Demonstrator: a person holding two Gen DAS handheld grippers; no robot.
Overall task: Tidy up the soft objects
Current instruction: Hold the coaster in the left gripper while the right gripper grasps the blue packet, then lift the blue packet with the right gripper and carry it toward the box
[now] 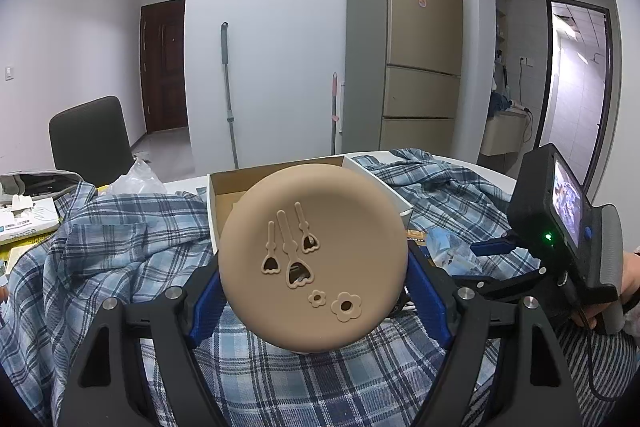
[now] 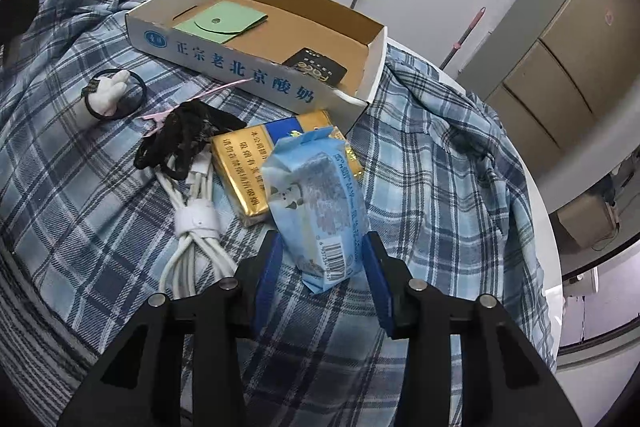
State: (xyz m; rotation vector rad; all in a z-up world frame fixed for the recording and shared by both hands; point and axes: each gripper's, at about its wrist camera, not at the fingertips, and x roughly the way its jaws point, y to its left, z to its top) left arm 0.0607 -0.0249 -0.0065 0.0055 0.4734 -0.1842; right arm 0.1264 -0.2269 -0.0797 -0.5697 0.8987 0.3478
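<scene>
Two claws work over one worktop draped in a plaid shirt. Largest target: the open cardboard box, lying beyond the loose items. Left claw grips a tan round disc wide between its pads. Right claw stands partly open around a blue tissue pack; whether the pads press is unclear. Centre the pack, squeeze gently, then lift clear of the gold packet before moving boxward.

Tan disc hides most of box
</scene>
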